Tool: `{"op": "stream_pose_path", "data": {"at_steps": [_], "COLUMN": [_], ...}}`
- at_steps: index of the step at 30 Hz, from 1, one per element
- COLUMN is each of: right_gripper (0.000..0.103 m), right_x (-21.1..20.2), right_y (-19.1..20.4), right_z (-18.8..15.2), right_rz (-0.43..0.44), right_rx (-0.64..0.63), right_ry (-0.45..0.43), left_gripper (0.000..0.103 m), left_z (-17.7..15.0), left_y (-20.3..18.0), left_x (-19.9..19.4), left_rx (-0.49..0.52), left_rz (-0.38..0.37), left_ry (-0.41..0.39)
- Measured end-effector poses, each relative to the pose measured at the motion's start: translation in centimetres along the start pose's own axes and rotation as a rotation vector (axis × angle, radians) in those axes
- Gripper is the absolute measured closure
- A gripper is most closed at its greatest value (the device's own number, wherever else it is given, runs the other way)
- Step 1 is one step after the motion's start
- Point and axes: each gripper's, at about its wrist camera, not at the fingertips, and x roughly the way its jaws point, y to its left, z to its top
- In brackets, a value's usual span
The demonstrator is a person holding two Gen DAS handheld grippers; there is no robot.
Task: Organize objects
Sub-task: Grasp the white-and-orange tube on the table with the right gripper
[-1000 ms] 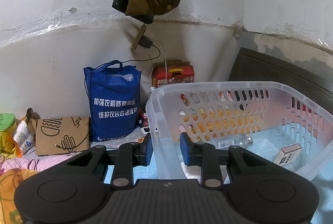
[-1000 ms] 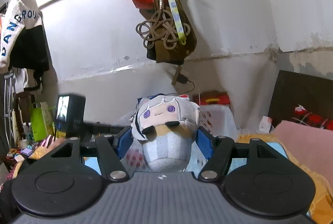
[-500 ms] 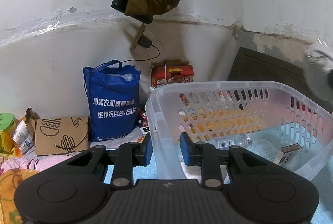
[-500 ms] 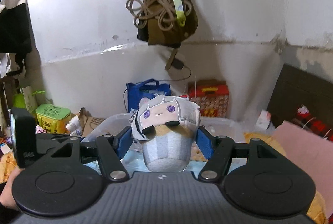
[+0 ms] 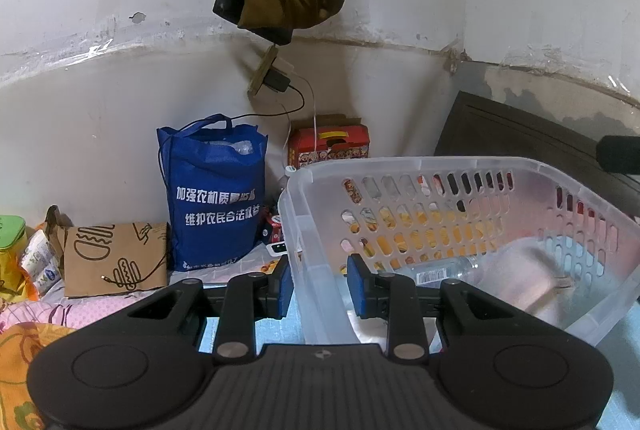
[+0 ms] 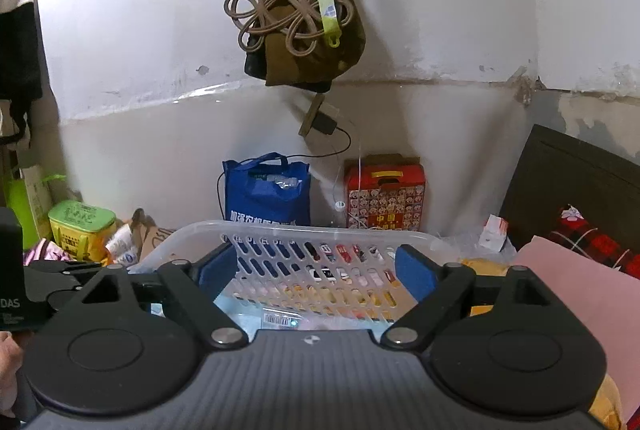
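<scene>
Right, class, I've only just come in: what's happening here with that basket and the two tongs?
A person is tidying loose things into a clear plastic basket. The left tongs grip the basket's near corner wall, holding it steady. The right tongs hang over the basket with their jaws opening and nothing between them. In the left view a blurred pale shape is inside the basket, seemingly just let go, next to a plastic bottle lying on its side. A blue bag stands by the wall behind.
</scene>
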Motion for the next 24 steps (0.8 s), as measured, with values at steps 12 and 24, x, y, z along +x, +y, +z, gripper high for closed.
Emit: {"op": "stream_pose_path", "data": {"at_steps": [12,24], "right_gripper": [0.005,0.005], "right_x": [-6.0,-9.5], "right_y": [0.5,4.7], "right_z": [-6.7,-18.5], "right_rz": [0.052,0.056], "right_rx": [0.063,0.134], "right_ry": [0.0,0.049], "left_gripper": [0.07,0.07], "left_z": [-0.1,-0.1], "left_y": [0.1,-0.1], "left_x": [-0.1,-0.2], "left_rx": [0.007,0.008], "left_rz": [0.005,0.013], "left_ry": [0.001,-0.003]}}
